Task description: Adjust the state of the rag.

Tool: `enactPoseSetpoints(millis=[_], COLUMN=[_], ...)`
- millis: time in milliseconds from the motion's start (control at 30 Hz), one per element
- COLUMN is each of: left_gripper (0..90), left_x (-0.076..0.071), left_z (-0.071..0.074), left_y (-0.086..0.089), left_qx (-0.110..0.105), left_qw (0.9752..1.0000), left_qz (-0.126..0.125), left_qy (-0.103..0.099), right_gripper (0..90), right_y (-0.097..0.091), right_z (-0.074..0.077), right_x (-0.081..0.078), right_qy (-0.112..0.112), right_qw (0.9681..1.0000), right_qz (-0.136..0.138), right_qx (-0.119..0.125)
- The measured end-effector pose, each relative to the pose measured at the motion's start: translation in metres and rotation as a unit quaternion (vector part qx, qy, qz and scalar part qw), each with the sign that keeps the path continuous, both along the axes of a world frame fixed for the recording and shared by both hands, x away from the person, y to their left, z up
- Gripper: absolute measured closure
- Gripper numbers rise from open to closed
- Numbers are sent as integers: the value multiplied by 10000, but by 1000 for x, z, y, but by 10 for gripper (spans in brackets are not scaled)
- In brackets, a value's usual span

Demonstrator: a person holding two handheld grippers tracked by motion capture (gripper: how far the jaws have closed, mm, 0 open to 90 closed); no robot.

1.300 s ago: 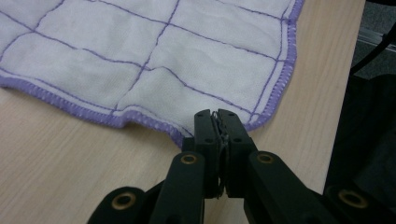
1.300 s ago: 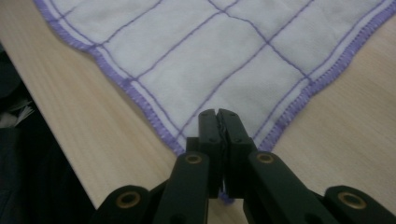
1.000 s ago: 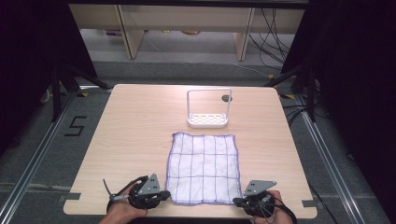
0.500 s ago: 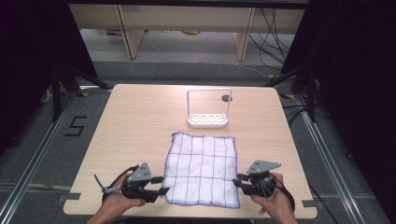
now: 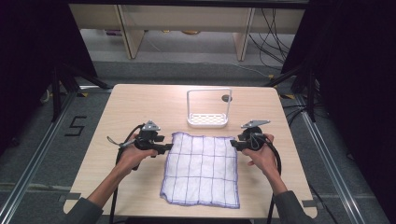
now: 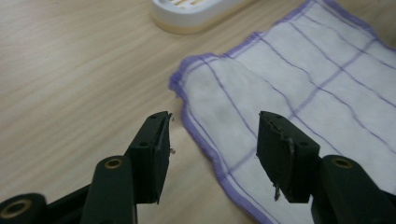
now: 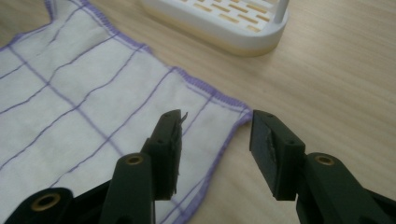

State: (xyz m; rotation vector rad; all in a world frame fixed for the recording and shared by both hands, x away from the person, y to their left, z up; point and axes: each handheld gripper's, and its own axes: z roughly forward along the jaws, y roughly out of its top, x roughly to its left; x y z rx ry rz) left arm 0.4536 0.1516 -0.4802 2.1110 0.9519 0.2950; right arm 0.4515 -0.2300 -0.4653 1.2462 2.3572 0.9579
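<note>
A white cloth [image 5: 201, 170] with purple grid lines and a purple hem lies flat on the wooden table [image 5: 140, 102]. My left gripper [image 5: 166, 148] is at the cloth's far left corner. Its jaws have just been opening and stand open. In the left gripper view the gripper [image 6: 212, 140] straddles the hem of the cloth [image 6: 289, 79] without pressing on it. My right gripper [image 5: 233, 143] is at the far right corner, and its jaws have also just been opening. In the right gripper view the gripper [image 7: 215, 135] stands open over the corner of the cloth [image 7: 93, 93].
A white slotted rack [image 5: 208, 120] with an upright frame stands just behind the cloth, seen close in the left gripper view [image 6: 196, 16] and the right gripper view [image 7: 224, 23]. Bare wood lies to either side of the cloth. Dark floor surrounds the table.
Both hands have moved from the table's near edge forward to the cloth's far corners. Both grippers, shut a second ago, now stand open.
</note>
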Motion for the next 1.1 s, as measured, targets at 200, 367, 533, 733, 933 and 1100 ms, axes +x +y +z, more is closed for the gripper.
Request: enactPoseSetpoints(millis=[200,367,533,733,933,1100], left_gripper=[446,454,520,803,861,862], left_x=[27,36,47,50,39,35], left_z=[-9,-12,-21,-23,-2,10], left_y=[-8,-16,-25,-27,-21,-18], left_qx=[30,83,302,89,-83,-75], left_qw=[9997,9996,9990,9995,9995,9989], left_qz=[228,251,98,-20,-274,-380], left_qy=[82,118,315,286,-117,-269], right_gripper=[547,554,639,851,865,866], right_y=[2,6,12,10,5,-2], right_z=[-10,-21,-31,-30,-9,7], right_x=[25,36,45,44,34,28], right_qy=[267,362,434,315,-113,-191], right_qw=[9992,9987,9984,9994,9998,9994], right_qz=[-304,-361,-307,-91,152,211], right_qx=[-9,71,-186,-133,5,220])
